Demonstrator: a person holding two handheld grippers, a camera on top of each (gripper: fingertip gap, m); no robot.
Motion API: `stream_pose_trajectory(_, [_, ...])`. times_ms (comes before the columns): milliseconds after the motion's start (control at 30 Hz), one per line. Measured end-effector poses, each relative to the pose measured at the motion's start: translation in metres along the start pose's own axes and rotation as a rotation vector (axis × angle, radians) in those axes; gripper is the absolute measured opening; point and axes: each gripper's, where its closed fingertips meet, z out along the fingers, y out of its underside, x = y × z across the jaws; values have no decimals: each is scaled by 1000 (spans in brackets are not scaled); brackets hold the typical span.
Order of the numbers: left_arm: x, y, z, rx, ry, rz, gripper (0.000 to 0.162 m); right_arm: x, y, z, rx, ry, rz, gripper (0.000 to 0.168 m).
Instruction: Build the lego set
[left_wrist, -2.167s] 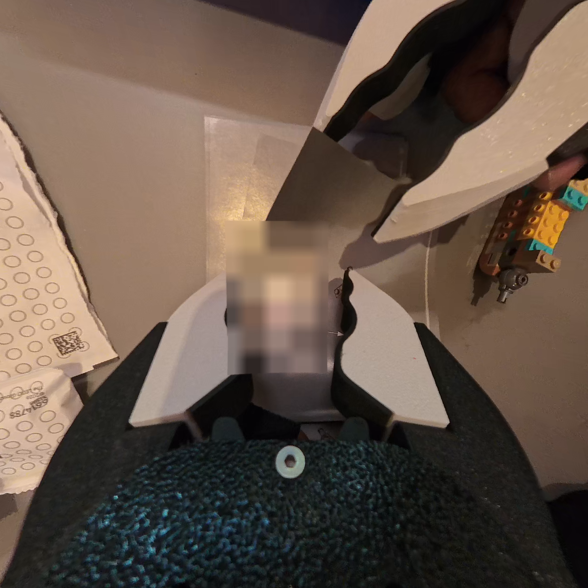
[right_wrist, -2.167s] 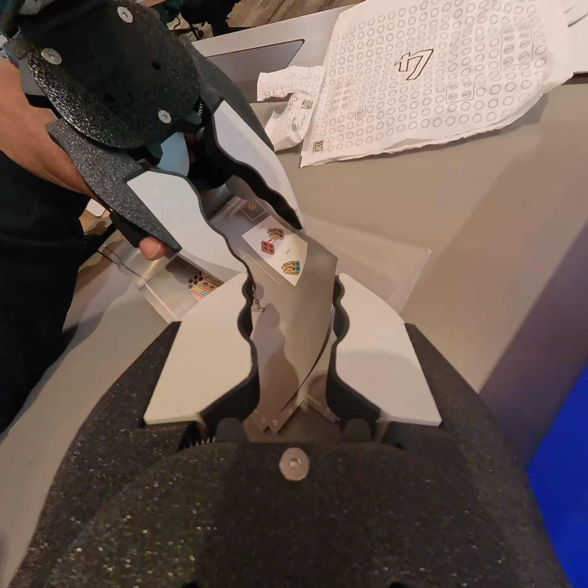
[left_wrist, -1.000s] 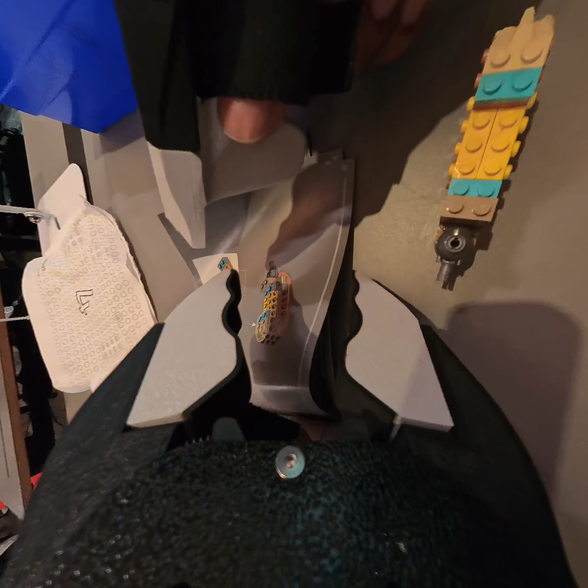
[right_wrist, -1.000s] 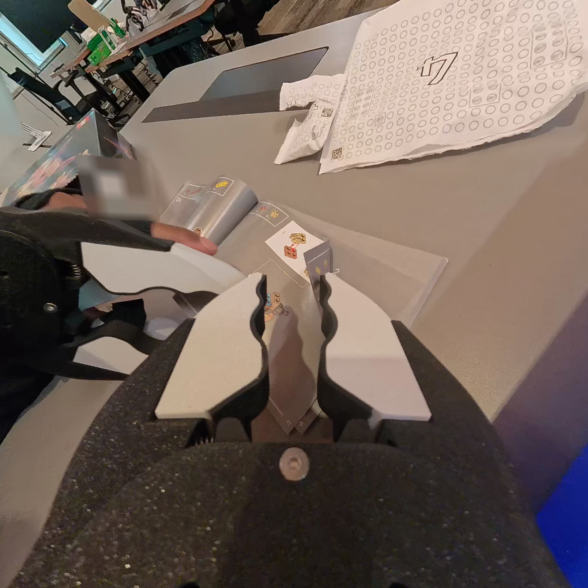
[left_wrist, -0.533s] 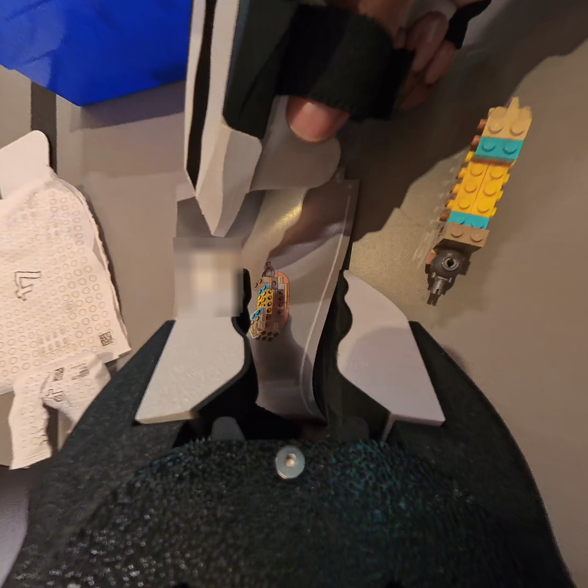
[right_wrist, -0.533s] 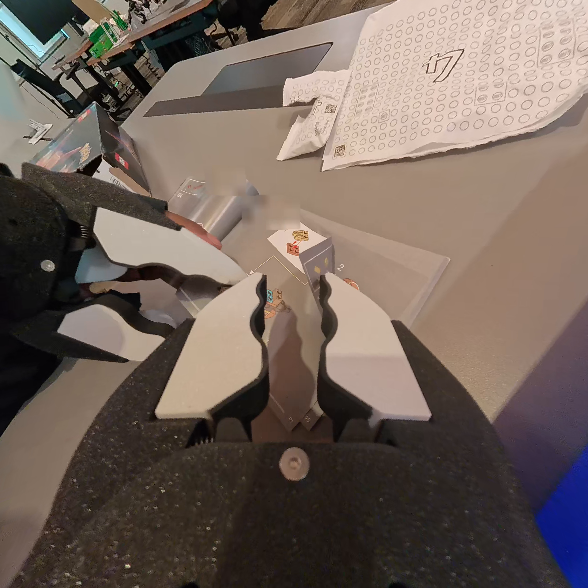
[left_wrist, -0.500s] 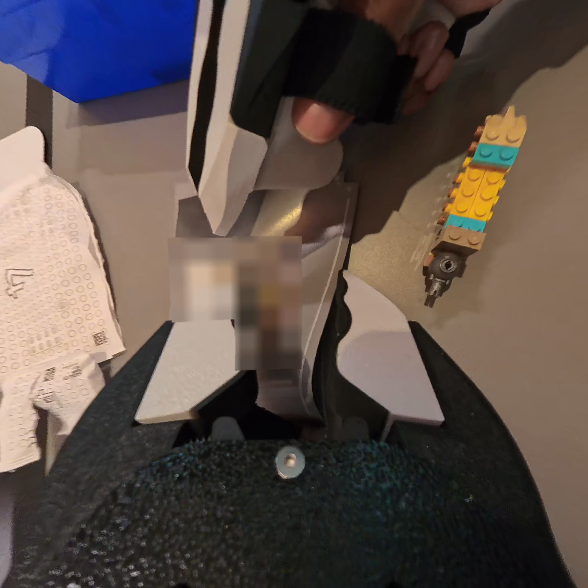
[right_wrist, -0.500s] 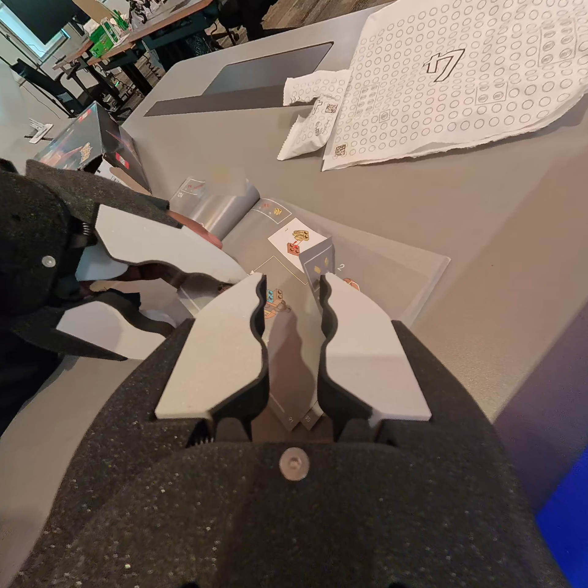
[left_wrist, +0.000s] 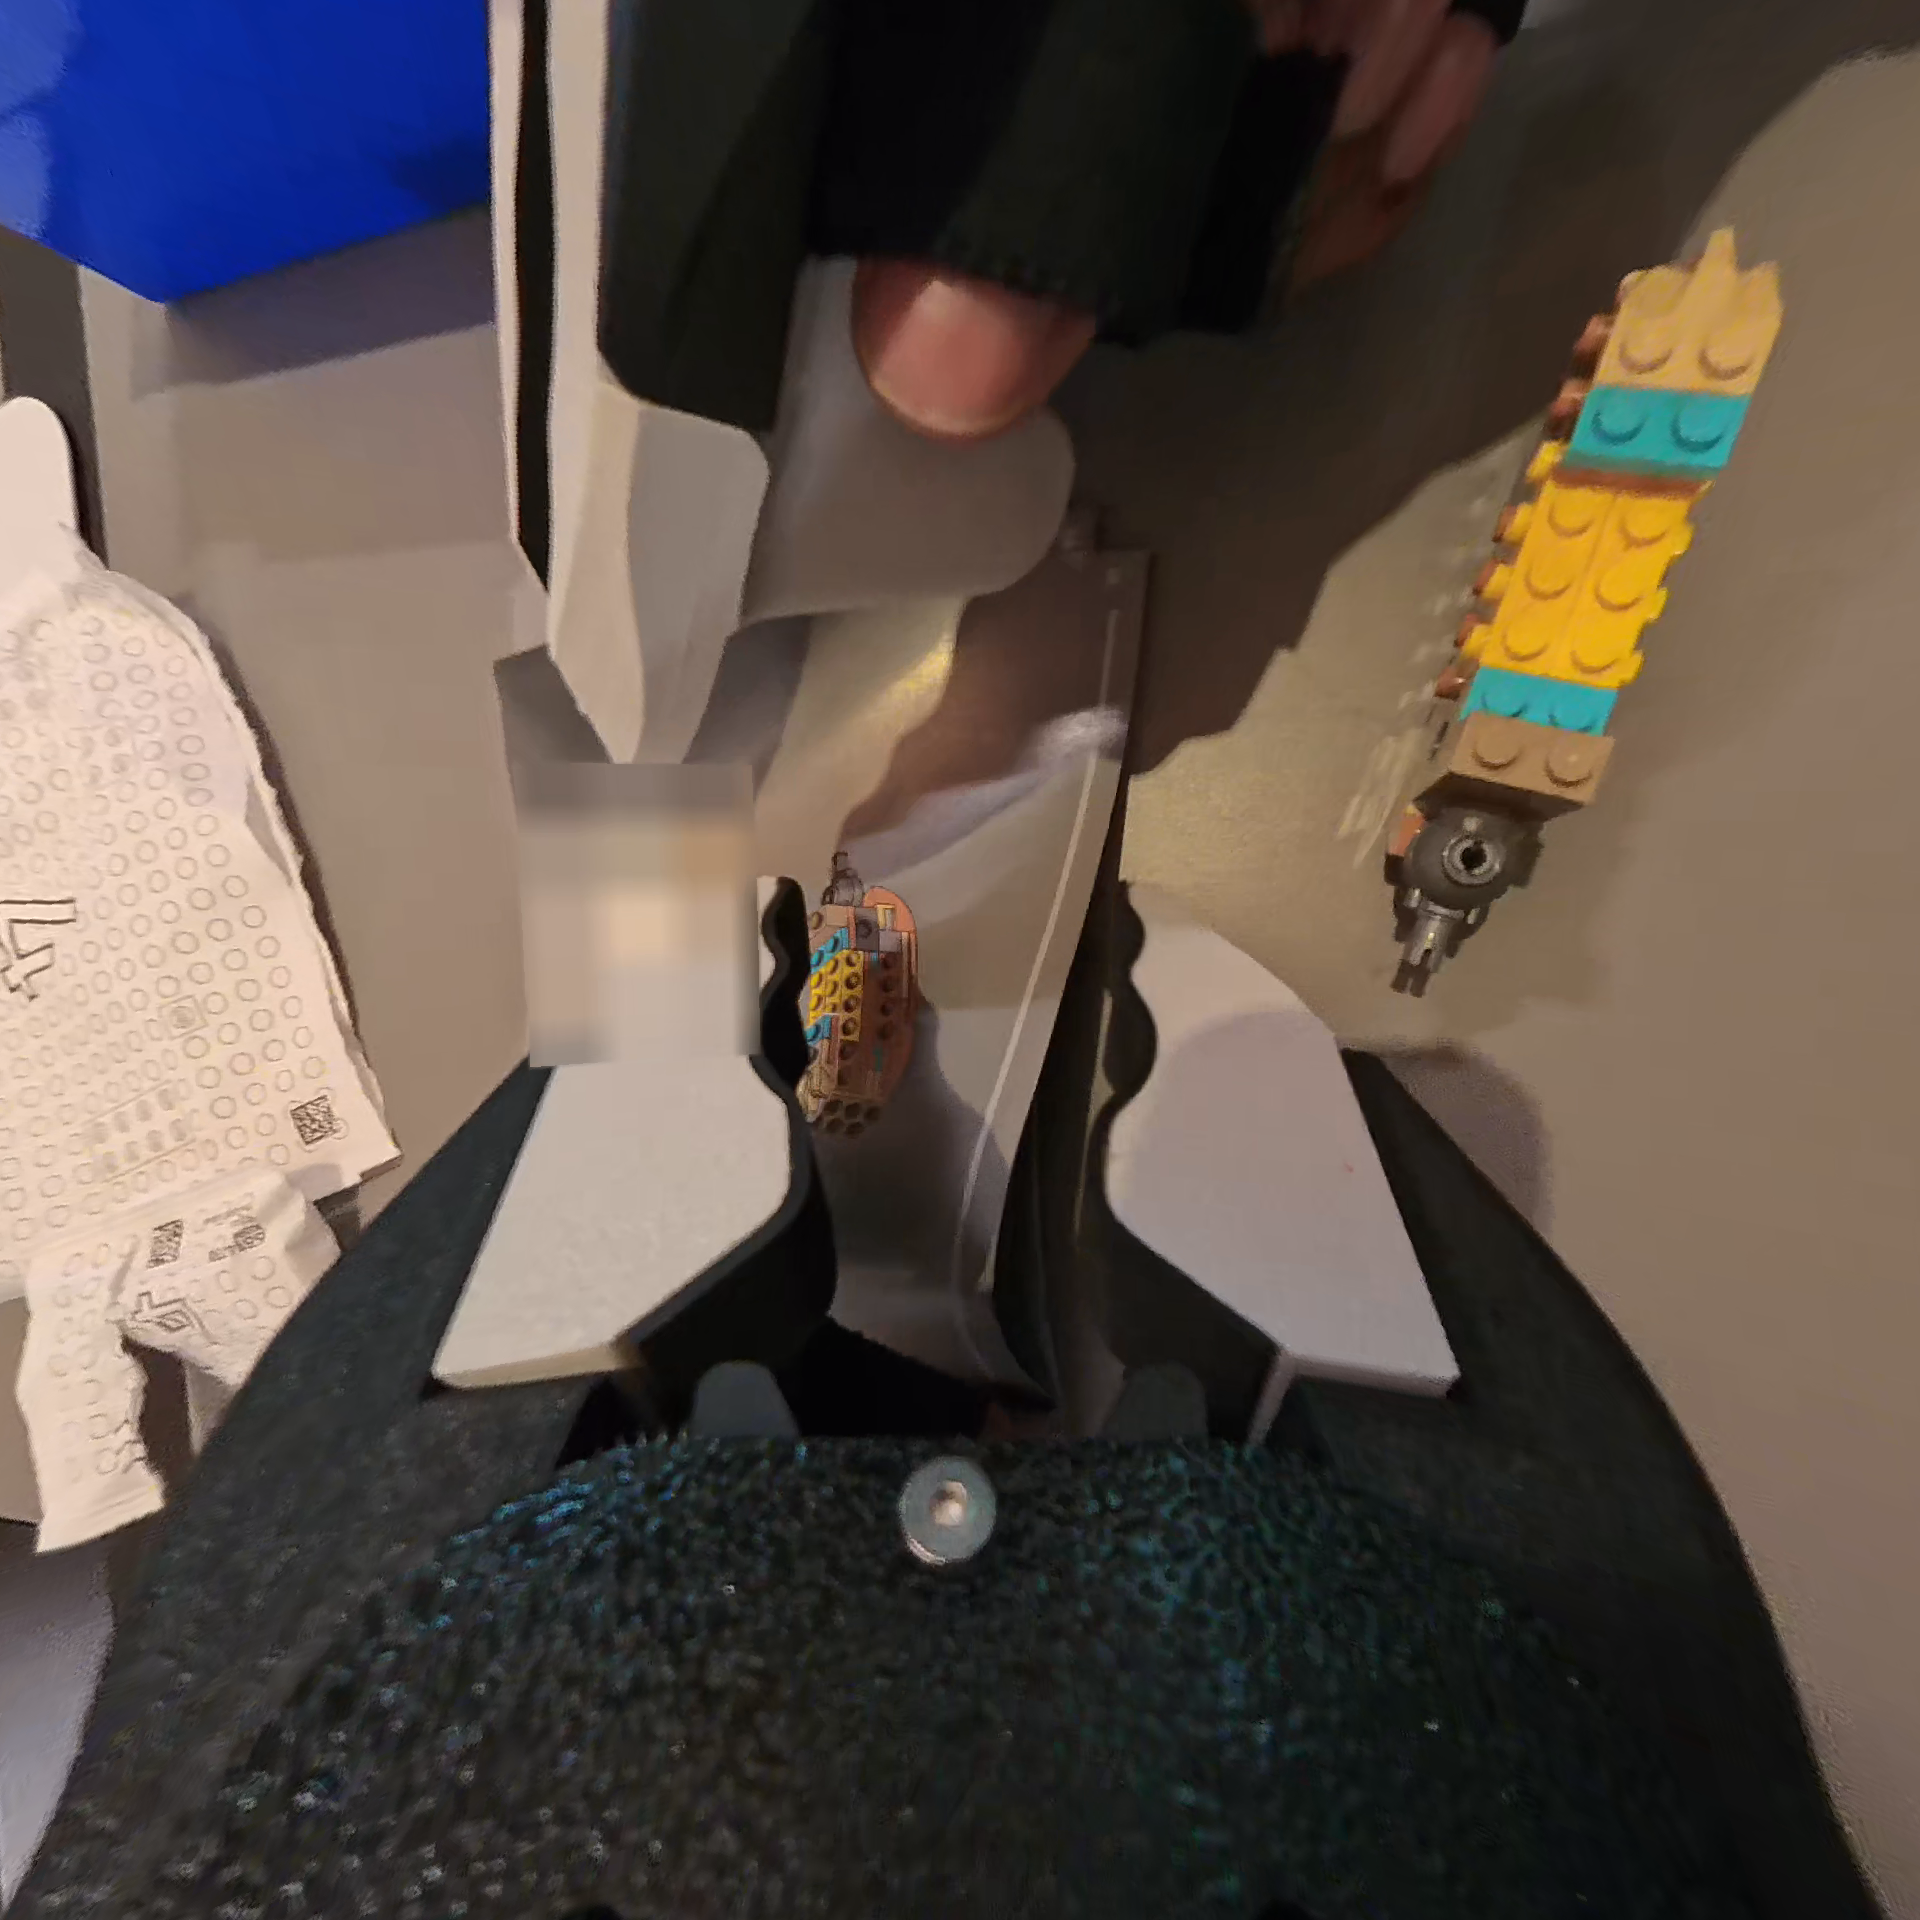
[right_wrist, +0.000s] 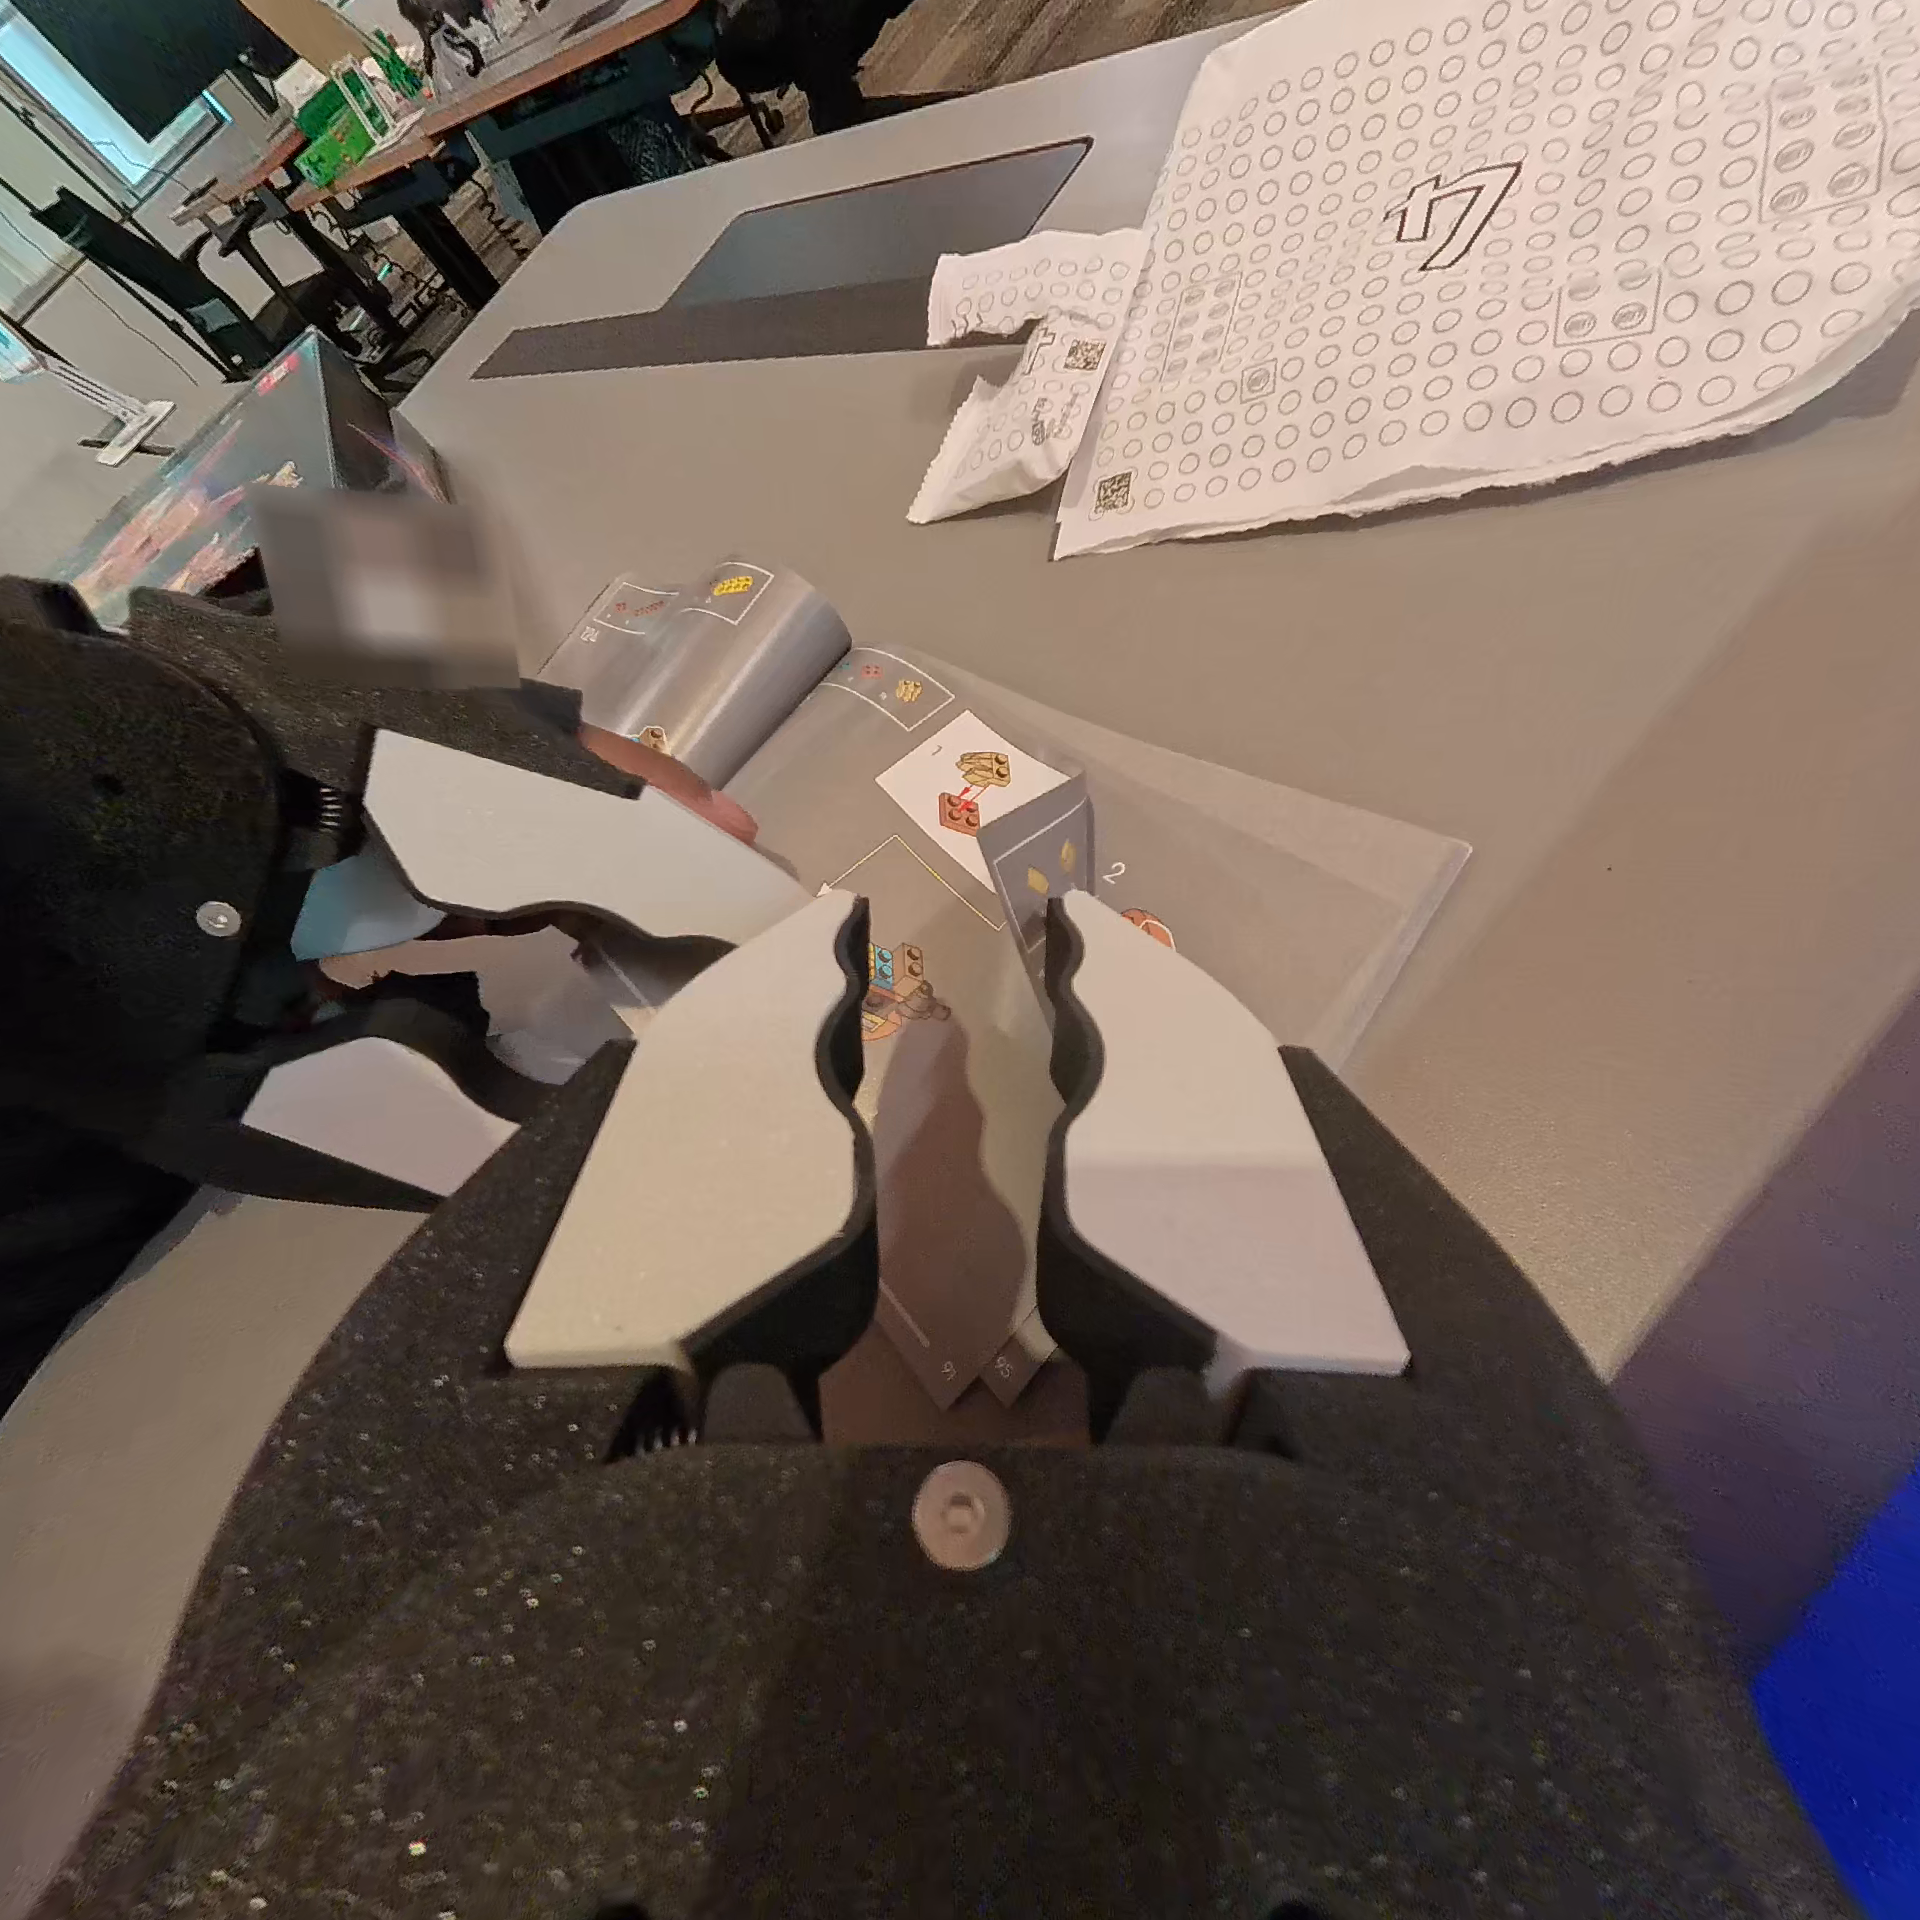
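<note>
Both grippers hang over the instruction booklet (right_wrist: 935, 790) that lies open on the grey table (right_wrist: 1455, 675). From where I stand, the right gripper (right_wrist: 961, 914) has its jaws spread a little, with a lifted page corner standing between its tips; I cannot tell whether the right-hand finger touches that corner, and the jaws are clearly not pressed together on it. The left gripper (left_wrist: 951, 945) is spread as well, a curling page standing up in the gap without being pinched. A bare fingertip (left_wrist: 956, 353) of the hand holding the right gripper pokes out of a dark glove above that page.

The build itself is a long brick assembly (left_wrist: 1558, 582) of yellow, teal and tan plates with a dark grey joint at one end. It lies on the table beside the booklet's outer edge, apart from both grippers.

Two torn white paper parts bags (right_wrist: 1455, 270) lie flat toward the far side of the table, which suggests some pieces have been used. A boxed set (right_wrist: 239, 488) stands near the far left corner.

Judging by the one small assembly and the page-turning, the set looks only partly built: the next step is being looked up, and no loose brick is held.
</note>
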Motion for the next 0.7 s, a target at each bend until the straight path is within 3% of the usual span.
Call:
stream_pose_trajectory(467, [-7,-4,-8,89,76,-209,49,-1,1,-1,-2,-6,-7,33])
stream_pose_trajectory(700, [-10,-3,-11,108,91,-272,48,-9,-5,-7,43,-65,2,43])
